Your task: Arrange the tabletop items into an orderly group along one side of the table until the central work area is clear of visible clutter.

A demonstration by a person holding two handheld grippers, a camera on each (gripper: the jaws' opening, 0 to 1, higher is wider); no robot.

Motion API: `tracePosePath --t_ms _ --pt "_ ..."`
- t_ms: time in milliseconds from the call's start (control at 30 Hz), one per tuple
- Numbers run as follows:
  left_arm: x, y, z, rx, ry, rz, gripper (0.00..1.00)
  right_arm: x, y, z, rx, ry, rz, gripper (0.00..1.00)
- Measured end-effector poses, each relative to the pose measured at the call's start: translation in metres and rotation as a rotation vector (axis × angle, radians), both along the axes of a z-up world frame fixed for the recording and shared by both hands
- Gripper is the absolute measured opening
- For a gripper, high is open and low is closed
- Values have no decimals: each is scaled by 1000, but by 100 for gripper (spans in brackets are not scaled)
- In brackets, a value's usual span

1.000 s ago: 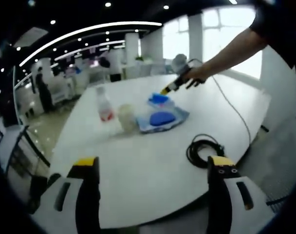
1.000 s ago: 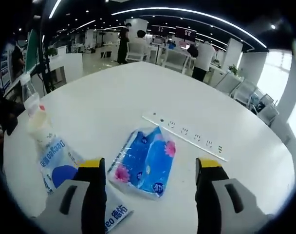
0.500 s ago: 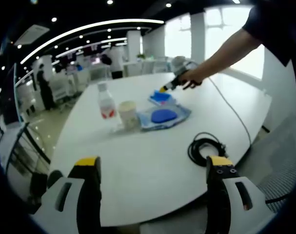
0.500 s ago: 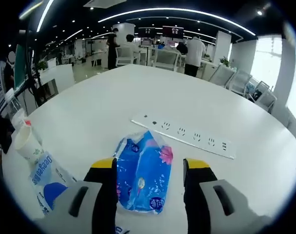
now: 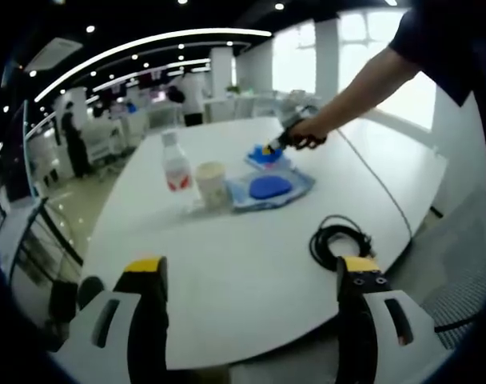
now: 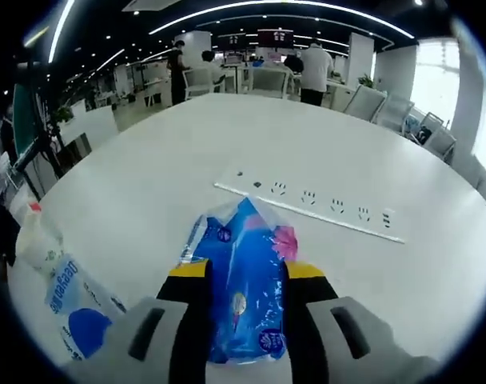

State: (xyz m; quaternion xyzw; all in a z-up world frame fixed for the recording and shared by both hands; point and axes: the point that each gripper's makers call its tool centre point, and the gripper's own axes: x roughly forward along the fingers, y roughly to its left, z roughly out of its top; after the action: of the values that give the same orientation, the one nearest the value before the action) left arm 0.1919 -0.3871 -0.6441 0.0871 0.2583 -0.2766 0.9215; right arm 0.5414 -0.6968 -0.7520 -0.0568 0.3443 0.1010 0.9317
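Right gripper [image 6: 243,276] fingers [image 6: 192,276] pinching tissue pack [image 6: 241,280]

My left gripper view looks from the near table edge [image 5: 227,320] across; my right gripper view sits close over the shared blue tissue pack [image 6: 241,280] [image 5: 264,156].

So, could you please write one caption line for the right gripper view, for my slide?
Right tongs closed on a blue tissue pack on the white table, before a white power strip.

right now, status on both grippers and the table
Right gripper shut on blue tissue pack. Left gripper open, hovering at table edge. Bottle, cup, wipes pack, cable coil still mid-table.
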Motion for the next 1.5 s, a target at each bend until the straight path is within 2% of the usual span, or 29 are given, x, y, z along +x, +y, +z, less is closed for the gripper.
tracePosePath --t_ms 100,200,533,600,700,767,833,1000,1033,1067,1100,1167,1200,1333,1500 --pt "-1 0 0 7 3 -7 84 -7 5 -4 6 22 1 29" --pt "-2 1 1 9 -1 -10 83 -9 5 -7 52 45 -37 28" --pt "-3 1 1 16 5 -20 82 -4 2 -11 31 55 -45 23" --pt "-3 2 1 15 6 -17 81 -5 1 -10 3 46 -31 19" --pt "-2 2 1 15 8 -17 81 -3 1 -10 2 46 -24 13" --pt "-2 2 1 15 7 -17 80 -4 4 -9 -21 44 7 4" --pt "-1 2 1 15 6 -15 80 -3 6 -9 -37 40 37 0" --pt "0 2 3 13 -1 -12 80 -11 6 -7 13 82 22 0" --pt "1 1 3 12 -3 -13 80 -15 10 -7 88 107 2 0" --pt "1 1 3 11 -5 -14 80 -17 15 -5 135 112 0 0" --pt "1 0 3 10 -5 -15 80 -16 13 -3 139 103 -6 0" --pt "1 -1 4 9 -10 -21 80 -12 -1 2 105 88 3 0" --pt "1 -1 4 8 -11 -22 80 -14 4 6 95 80 12 0" --pt "1 -4 6 1 -19 -29 80 -12 -1 25 97 37 1 0" --pt "0 -4 6 0 -24 -35 80 -12 -6 37 88 10 14 0"
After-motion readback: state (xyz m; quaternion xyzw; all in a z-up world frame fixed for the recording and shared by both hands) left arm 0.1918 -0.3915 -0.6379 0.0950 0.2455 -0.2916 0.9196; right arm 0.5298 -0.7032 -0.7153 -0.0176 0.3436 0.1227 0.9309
